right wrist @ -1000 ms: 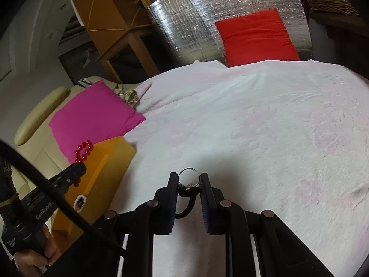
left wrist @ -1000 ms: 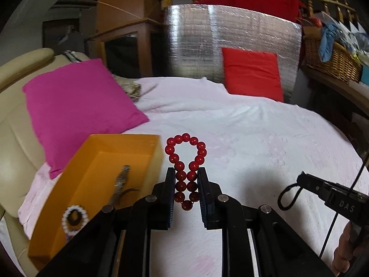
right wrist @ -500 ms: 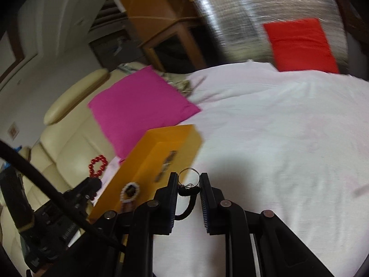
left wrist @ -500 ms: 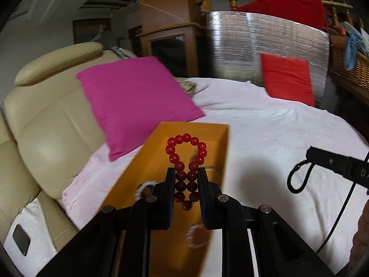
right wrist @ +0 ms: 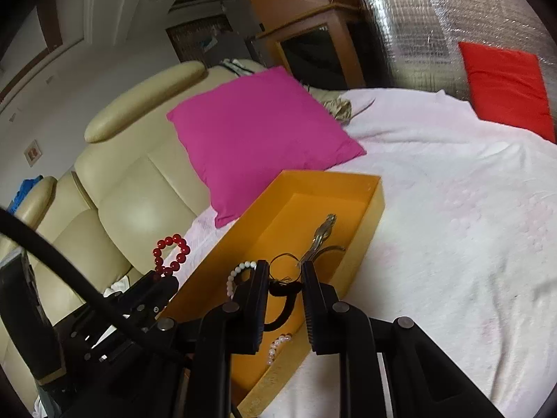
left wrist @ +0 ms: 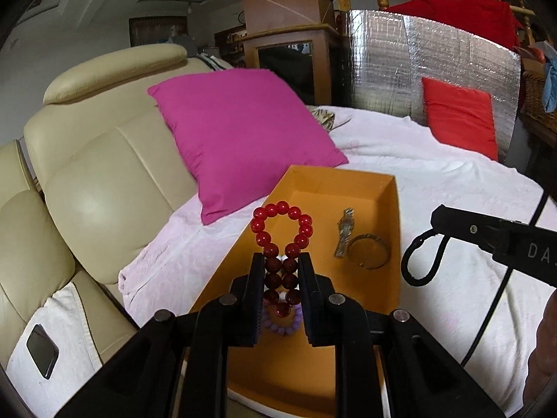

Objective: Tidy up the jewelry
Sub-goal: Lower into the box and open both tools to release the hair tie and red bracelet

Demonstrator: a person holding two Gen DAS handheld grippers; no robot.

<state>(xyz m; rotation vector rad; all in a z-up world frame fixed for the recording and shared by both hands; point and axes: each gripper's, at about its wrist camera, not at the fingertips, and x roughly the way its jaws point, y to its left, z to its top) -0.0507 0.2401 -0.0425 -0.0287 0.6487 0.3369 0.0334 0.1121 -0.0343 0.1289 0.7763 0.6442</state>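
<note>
Left tongs are clamped on a red bead bracelet, its loop held up over the orange box on the bed. Right tongs are pinched on a black cord with a wire ring, above the same box.

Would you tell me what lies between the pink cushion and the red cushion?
Only bare white bedspread lies between the pink cushion and the red cushion, seen best in the right wrist view.
</note>
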